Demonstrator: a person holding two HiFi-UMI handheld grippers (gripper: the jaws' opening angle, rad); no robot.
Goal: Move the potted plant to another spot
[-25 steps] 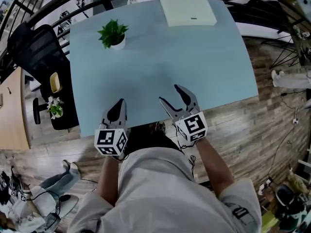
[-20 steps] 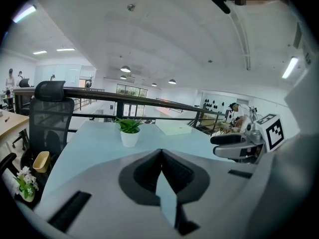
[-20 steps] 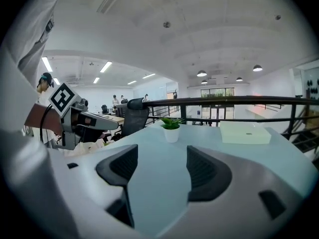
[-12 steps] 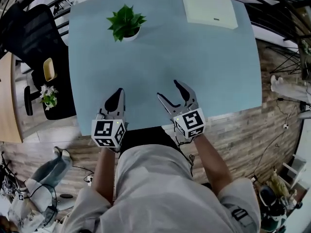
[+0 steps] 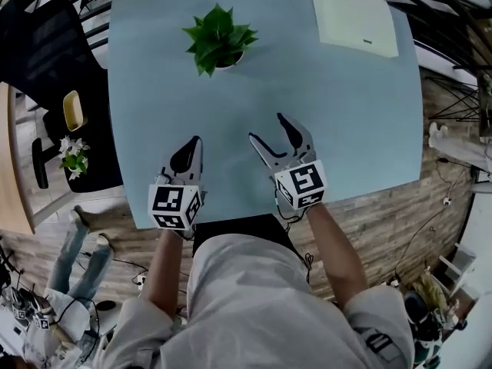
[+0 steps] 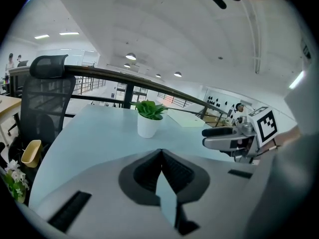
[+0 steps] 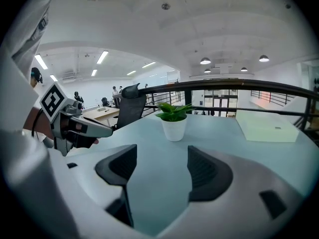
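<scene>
Where the near edge of the pale blue rectangular table [image 5: 361,129] passes under the wrists, the left gripper [image 5: 194,143] has its jaws pressed together. The right gripper [image 5: 267,127] has its jaws spread, just opened wider, with only tabletop between them. Their cubes [image 5: 175,207] bear black-and-white square markers. Open surface runs ahead to the green-leaved potted plant in a white pot [image 5: 220,38], left of centre toward the far edge and well apart from both grippers. A flat cream slab [image 5: 354,15] fills the far right corner; its mark is too small to read.

1. A pale blue table [image 5: 346,129] with rounded corners carries two things.
2. A potted plant [image 5: 219,41] in a white pot stands upright toward its far left.
3. A flat cream box [image 5: 355,18] lies at the far right corner, well apart from the plant.
</scene>
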